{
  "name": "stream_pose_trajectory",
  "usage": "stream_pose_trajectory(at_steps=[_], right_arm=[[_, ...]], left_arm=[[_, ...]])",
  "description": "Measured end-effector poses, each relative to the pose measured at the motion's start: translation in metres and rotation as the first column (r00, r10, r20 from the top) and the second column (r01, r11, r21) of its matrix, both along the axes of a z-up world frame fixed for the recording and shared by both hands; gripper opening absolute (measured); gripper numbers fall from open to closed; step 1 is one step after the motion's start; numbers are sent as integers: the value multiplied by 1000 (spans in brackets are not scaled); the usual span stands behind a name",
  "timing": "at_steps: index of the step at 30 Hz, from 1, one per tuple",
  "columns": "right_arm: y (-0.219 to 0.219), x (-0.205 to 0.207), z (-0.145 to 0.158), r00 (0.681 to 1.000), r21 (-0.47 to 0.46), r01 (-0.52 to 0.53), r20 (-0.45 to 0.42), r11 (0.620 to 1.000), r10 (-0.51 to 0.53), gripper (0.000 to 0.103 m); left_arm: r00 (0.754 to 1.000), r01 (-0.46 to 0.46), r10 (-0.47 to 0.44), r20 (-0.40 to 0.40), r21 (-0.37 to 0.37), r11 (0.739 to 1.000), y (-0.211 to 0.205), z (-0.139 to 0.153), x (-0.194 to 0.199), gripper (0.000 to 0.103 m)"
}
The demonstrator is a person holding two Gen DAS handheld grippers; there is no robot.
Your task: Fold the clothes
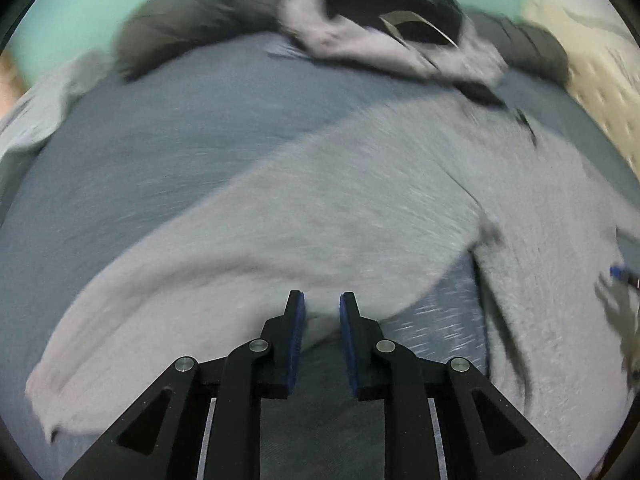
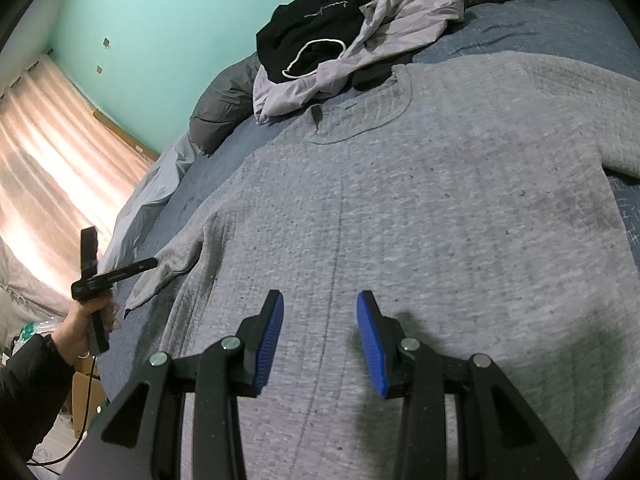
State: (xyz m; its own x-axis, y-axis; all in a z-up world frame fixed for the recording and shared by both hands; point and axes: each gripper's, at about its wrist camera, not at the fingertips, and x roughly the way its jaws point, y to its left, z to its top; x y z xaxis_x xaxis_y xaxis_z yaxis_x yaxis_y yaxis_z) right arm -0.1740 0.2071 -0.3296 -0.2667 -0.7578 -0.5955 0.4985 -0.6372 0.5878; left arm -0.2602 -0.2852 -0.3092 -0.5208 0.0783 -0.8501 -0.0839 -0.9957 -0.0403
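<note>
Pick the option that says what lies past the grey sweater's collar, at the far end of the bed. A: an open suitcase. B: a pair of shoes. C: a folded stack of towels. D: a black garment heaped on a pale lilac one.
D: in the right wrist view, just beyond the grey sweater collar, a black garment sits crumpled on top of a pale lilac garment, both unfolded on the blue bedcover.

Sweater (image 2: 400, 220) on bed (image 2: 560, 28), clothes pile (image 2: 340, 48) behind
</note>
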Motion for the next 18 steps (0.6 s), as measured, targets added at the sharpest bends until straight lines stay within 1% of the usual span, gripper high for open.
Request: stream_pose_trajectory(at_steps=[1,3,5,6,7,8,10,12,14,15,18], right_arm=[[-1,1,1,1000,0,-3,-4,1000,3,38],[-2,3,1,1000,3,-9,-9,1000,9,38],[-4,4,0,1000,10,-12,-7,1000,12,38],[-6,4,0,1000,13,-13,-6,1000,13,38],[-7,5,-1,1000,16,-15,-7,1000,15,38],[-8,6,-1,1000,19,-18,-7,1000,18,38],[-11,8,-2,1000,25,-23,-9,999,23,38],[-14,10,-3,1000,33,-27,-14,999,28,38],[-16,11,-4,999,41,-30,-17,999,31,38],[-17,12,-4,999,43,-30,-16,999,31,38],[-18,13,-7,999,52,-30,-15,998,30,38]], left_arm=[[999,-42,42,-6,18,999,-16,3,7,25],[992,-125,125,-4,44,991,-49,4,22,26],[978,-208,208,6,66,976,-82,2,40,27],[966,-258,258,6,84,963,-100,2,51,27],[952,-305,306,7,101,947,-117,2,62,27],[938,-346,348,9,117,931,-131,0,72,29],[901,-430,433,16,159,889,-164,-5,92,33],[863,-500,505,32,200,842,-191,-11,110,36],[819,-567,571,64,252,784,-215,-20,123,46],[804,-585,590,71,267,766,-221,-23,125,47],[769,-627,634,77,282,726,-237,-30,133,50]])
